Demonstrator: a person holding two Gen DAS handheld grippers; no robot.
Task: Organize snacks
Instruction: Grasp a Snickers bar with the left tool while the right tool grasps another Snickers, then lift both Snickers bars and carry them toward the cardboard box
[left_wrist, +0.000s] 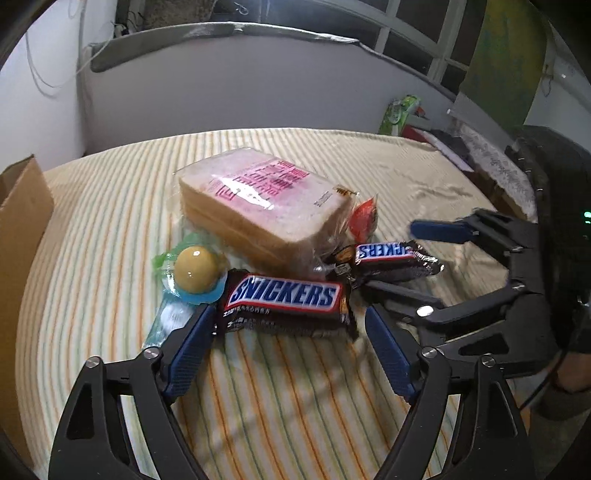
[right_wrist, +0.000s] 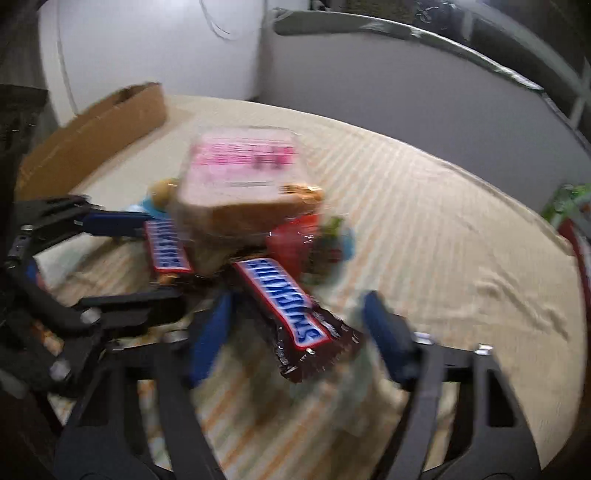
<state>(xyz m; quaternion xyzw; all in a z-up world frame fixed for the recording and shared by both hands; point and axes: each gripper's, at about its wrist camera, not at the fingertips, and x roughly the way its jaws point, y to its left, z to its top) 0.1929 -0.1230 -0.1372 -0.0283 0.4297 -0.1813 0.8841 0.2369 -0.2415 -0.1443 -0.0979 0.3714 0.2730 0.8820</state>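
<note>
A pile of snacks lies on the striped cloth (left_wrist: 110, 229). A bagged sliced bread loaf (left_wrist: 258, 203) sits in the middle. A large Snickers bar (left_wrist: 284, 299) lies in front of it, between the open fingers of my left gripper (left_wrist: 288, 325). A second Snickers bar (left_wrist: 388, 254) lies to its right, between the open fingers of my right gripper (left_wrist: 391, 258). In the right wrist view that bar (right_wrist: 288, 302) sits between my right gripper's (right_wrist: 299, 314) open fingers, and the left gripper (right_wrist: 122, 258) comes in from the left. A jelly cup with a yellow dome (left_wrist: 194, 271) and a red packet (left_wrist: 364, 218) adjoin the loaf.
A cardboard box (left_wrist: 22, 236) stands at the left edge of the bed; it also shows in the right wrist view (right_wrist: 96, 136). A white headboard wall (left_wrist: 221, 92) runs behind. A green packet (left_wrist: 399, 114) and clutter lie at the far right.
</note>
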